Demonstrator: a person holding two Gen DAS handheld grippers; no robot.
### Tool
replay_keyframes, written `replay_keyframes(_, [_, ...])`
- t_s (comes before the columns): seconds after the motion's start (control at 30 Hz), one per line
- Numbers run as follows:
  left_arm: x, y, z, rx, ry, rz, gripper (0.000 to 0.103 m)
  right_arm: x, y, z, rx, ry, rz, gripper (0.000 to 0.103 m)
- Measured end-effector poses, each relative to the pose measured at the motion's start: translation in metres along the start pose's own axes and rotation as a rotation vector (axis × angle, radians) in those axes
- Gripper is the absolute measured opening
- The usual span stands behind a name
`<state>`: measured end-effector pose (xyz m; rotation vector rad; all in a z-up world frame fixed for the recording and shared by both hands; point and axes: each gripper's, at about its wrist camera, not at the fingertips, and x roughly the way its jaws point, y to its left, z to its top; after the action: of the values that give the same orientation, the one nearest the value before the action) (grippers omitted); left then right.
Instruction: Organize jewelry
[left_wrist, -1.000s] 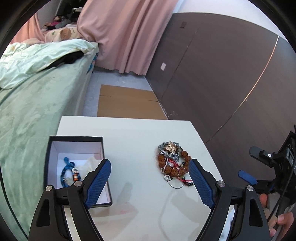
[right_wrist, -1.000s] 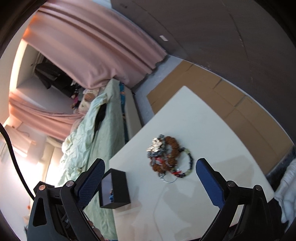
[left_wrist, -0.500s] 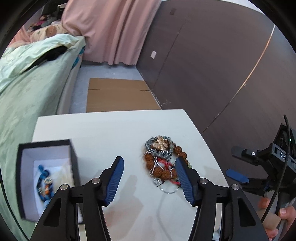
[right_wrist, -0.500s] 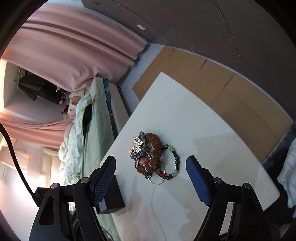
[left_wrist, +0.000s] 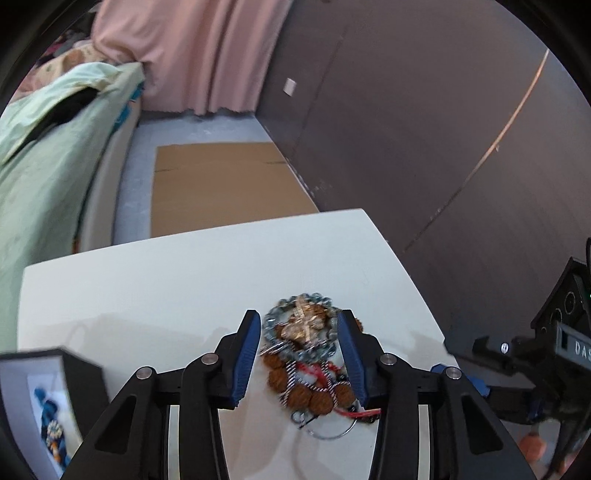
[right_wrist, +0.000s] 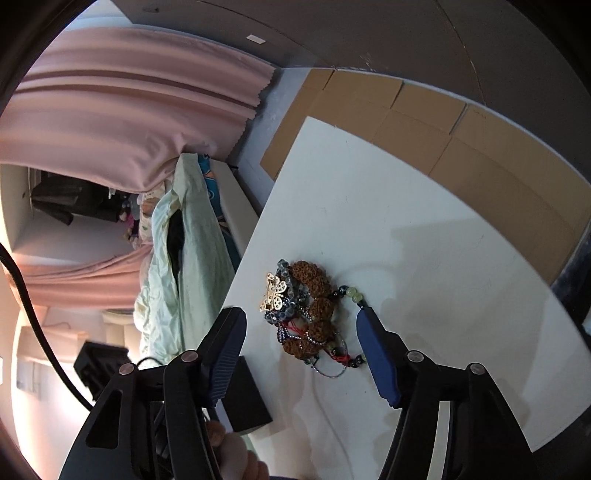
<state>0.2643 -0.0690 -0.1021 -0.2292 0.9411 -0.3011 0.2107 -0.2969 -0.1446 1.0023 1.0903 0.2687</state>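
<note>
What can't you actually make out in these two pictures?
- Left wrist view: the box is cut off by the frame edge; the blue piece inside is blurred.
- Jewelry pile: tangled; separate pieces uncountable.
- Right wrist view: the right gripper hides the box's inside.

Tangled jewelry pile (left_wrist: 308, 363) on table (left_wrist: 184, 280)

Bare white table (left_wrist: 177, 280) beyond and left of jewelry pile (left_wrist: 308, 354). Black box (left_wrist: 44, 406) at near-left corner. Right gripper (left_wrist: 480, 369) just beside pile's right.
</note>
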Motion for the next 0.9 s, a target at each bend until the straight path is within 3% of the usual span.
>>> replay_keyframes(0.33, [0.031,-0.002,-0.004,0.021,0.061,0.033,0.044,0.006,-0.009,0.000,0.037,0.012,-0.017,0.064])
replay_keyframes(0.37, [0.030,-0.001,-0.006,0.020,0.057,0.037,0.040,0.007,-0.010,0.000,0.035,0.012,-0.017,0.064])
replay_keyframes(0.4, [0.029,0.000,-0.006,0.021,0.050,0.048,0.021,0.008,-0.009,0.000,0.032,0.014,-0.017,0.064])
replay_keyframes(0.47, [0.027,0.003,-0.006,0.003,0.050,0.036,0.016,0.011,-0.007,0.000,0.025,0.019,-0.017,0.064])
replay_keyframes(0.8, [0.001,0.014,-0.017,-0.054,0.009,0.013,0.016,0.025,0.004,0.004,-0.021,0.046,-0.042,0.060])
replay_keyframes(0.9, [-0.009,0.022,-0.023,-0.086,0.007,0.011,0.016,0.028,0.006,0.006,-0.042,0.047,-0.047,0.053])
